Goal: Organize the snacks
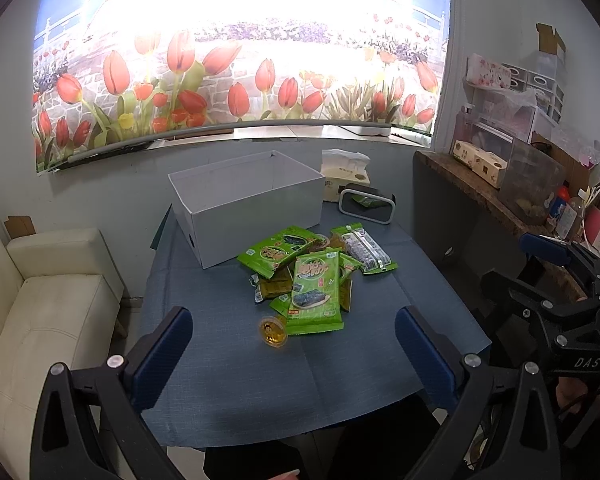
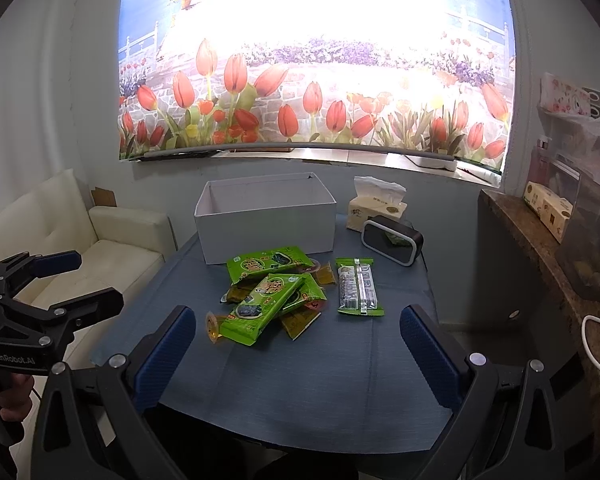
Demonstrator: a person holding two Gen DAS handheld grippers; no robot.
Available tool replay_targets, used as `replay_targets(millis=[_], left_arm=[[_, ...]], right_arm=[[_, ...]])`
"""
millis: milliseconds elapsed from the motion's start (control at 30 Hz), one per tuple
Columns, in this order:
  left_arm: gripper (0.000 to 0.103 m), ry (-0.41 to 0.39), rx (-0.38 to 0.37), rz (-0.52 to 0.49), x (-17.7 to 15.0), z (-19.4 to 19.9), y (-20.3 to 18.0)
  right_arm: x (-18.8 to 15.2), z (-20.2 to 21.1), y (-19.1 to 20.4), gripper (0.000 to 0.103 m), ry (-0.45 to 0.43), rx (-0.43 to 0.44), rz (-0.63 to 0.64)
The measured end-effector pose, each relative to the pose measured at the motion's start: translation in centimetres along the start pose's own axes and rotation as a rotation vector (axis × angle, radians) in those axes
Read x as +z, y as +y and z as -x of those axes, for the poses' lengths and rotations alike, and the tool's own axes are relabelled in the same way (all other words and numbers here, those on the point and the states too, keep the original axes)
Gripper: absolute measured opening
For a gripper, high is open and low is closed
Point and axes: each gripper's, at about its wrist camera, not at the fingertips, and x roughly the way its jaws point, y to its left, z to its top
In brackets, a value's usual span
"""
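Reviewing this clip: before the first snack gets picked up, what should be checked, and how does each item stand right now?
1. Left gripper open, holding nothing: ok.
2. Right gripper open, holding nothing: ok.
3. White box open-topped, upright behind the snacks: ok.
4. Box empty inside: cannot tell, its floor is hidden.
5. Snack pile within view of both cameras, nothing covering it: ok.
6. Jelly cup tipped at the pile's edge, might roll: not ok.
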Motion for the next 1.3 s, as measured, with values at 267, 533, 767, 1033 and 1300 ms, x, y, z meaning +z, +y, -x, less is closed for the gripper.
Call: replay_targets(millis=[267, 533, 767, 1033, 1300], left_arm=[[0.103, -0.001, -0.001, 0.001, -0.1, -0.1, 0.0], [0.103, 0.002, -0.001, 0.007, -0.2, -0.3, 0.3], [0.103, 0.003, -0.001, 0.009, -0.3, -0.2, 0.5], [0.103, 0.003, -0.001, 0.010, -0.2, -0.2, 0.5], [0.103, 0.017, -0.007, 0.011, -0.8, -1.3, 0.8]], right_arm=[[-0.2, 0.0, 0.1, 0.103, -0.001, -0.005, 0.000], [-0.1, -0.1, 0.2, 0.103, 0.005, -0.002, 0.002], [-0.1, -0.1, 0.3, 0.103, 0.009, -0.002, 0.003], [-0.1, -0.1, 0.3, 0.103, 0.010, 0.002, 0.000], [-0.5, -2.9, -1.6, 0.103, 0.056, -0.004, -0.032]])
